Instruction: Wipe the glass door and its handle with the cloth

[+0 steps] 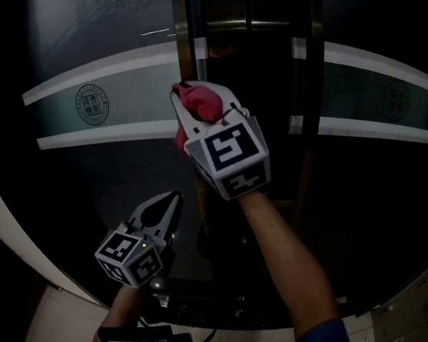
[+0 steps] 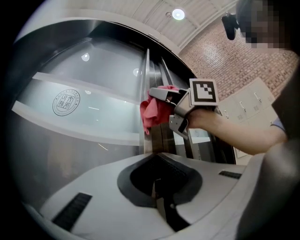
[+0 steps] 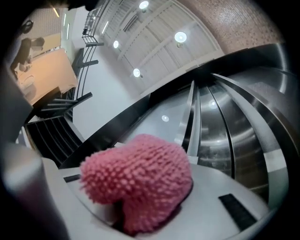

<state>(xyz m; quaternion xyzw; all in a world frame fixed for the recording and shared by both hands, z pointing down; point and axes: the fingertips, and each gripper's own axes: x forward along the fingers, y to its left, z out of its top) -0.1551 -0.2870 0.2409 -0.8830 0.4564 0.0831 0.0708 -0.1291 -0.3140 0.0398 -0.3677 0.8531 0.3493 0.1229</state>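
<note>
**Wiping at the door's edge.** We see the right claw (image 1: pixel 204 104) raised to the glass door (image 1: pixel 122 177), its jaws pinching the pink cloth (image 1: pixel 189 96). In the right gripper view the cloth (image 3: pixel 140 183) bulges out of the jaws as a nubbly wad. A loose fold hangs below the claw in the left gripper view (image 2: pixel 151 115). The wad sits at or just beside an upright metal bar (image 2: pixel 146 79) at the pane's edge, which we take to be the handle. We cannot tell whether it actually touches. The left claw (image 1: pixel 168 204) hangs lower and nearer to us, pressed together on nothing, apart from the glass. A pale frosted band with a round seal (image 1: pixel 93 104) crosses the pane.

**Handling.** We judge the cloth light, soft and easily squashed, so it should fold round the bar. A deep pinch through its bunched middle, as here, seems best, leaving padding ahead of the hard jaw tips. The glass looks smooth and rigid. Steady flat pressure suits it better than jabbing.
</note>
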